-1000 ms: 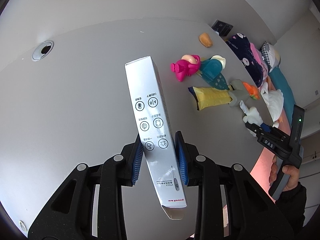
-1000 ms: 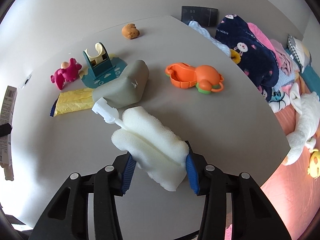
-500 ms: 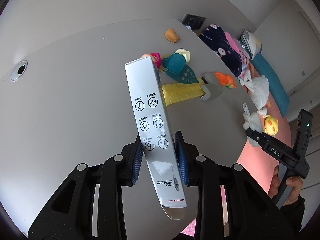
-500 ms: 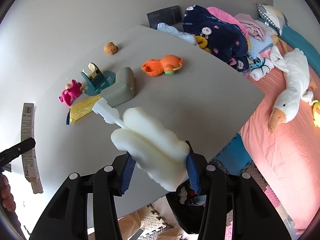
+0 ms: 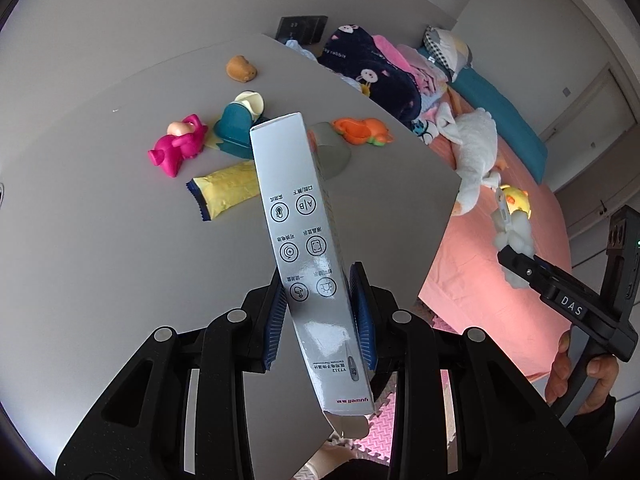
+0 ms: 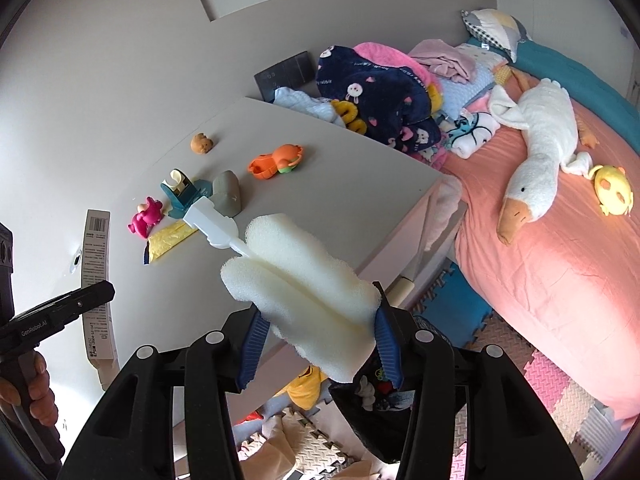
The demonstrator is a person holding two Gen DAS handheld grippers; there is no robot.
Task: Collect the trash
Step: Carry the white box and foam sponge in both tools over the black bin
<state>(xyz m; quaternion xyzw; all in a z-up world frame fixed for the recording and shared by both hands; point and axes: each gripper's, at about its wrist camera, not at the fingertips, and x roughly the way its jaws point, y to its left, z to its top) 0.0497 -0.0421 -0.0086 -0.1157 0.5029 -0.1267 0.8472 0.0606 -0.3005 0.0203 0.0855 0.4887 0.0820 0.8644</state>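
Note:
My left gripper [image 5: 320, 292] is shut on a long silver-white thermometer box [image 5: 296, 208], which stands tilted above the grey table [image 5: 100, 240] near its corner. My right gripper [image 6: 318, 320] holds a white sponge brush [image 6: 296, 276] by its foam head, the plastic stem pointing away. Its jaws are opening, with the foam still between the blue pads and touching them. It hangs past the table's edge, over the floor. A yellow wrapper [image 5: 224, 188] lies flat on the table. The right gripper [image 5: 516, 264] also shows in the left wrist view, at the right edge.
Toys lie on the table: a pink figure [image 5: 178, 146], a teal tape holder [image 5: 236, 128], an orange toy [image 5: 360, 130], a grey block [image 5: 332, 152]. A pink bed with a plush goose [image 6: 536, 168] stands right. A dark bag [image 6: 372, 400] sits on foam mats below.
Both grippers have moved away from the toys toward the table's corner and risen, rolling as they went. The right one has crossed the edge and is over the floor. Both still hold their objects.

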